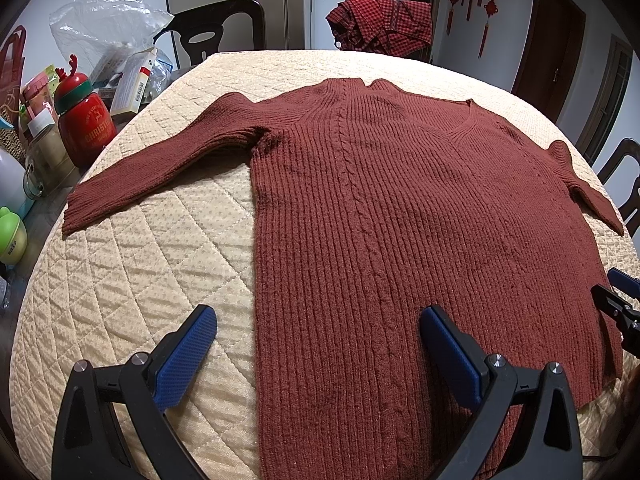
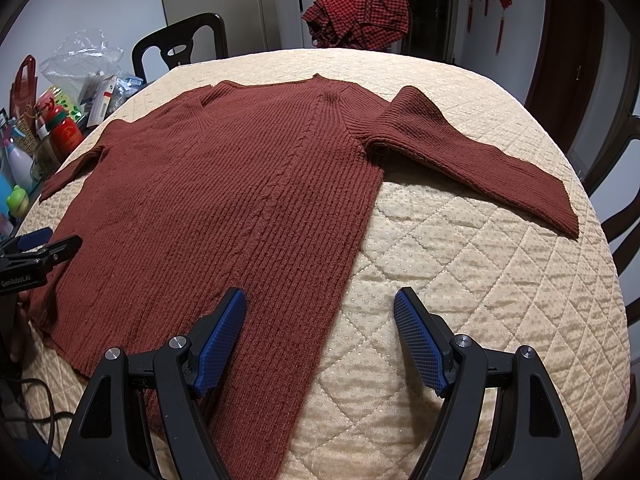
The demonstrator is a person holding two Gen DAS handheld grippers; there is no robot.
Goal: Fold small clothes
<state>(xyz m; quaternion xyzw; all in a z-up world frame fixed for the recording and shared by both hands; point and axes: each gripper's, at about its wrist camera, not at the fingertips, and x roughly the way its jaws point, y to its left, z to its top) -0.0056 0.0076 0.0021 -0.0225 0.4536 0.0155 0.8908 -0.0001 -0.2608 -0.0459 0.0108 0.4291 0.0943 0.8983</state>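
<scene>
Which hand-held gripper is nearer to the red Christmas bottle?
Left. The left hand-held gripper is at the sweater's bottle-side edge; the right hand-held gripper is at the opposite edge from the Christmas bottle.

Sweater [image 1: 400, 208] flat on quilt [image 1: 160, 272] — shirt [image 1: 380, 24] behind

A: Left wrist view — low, near the sweater's [image 1: 400, 208] left hem side, facing the far chairs.
B: Right wrist view — same height, right side. Both share the sweater and checked cloth [image 2: 356, 20].
</scene>
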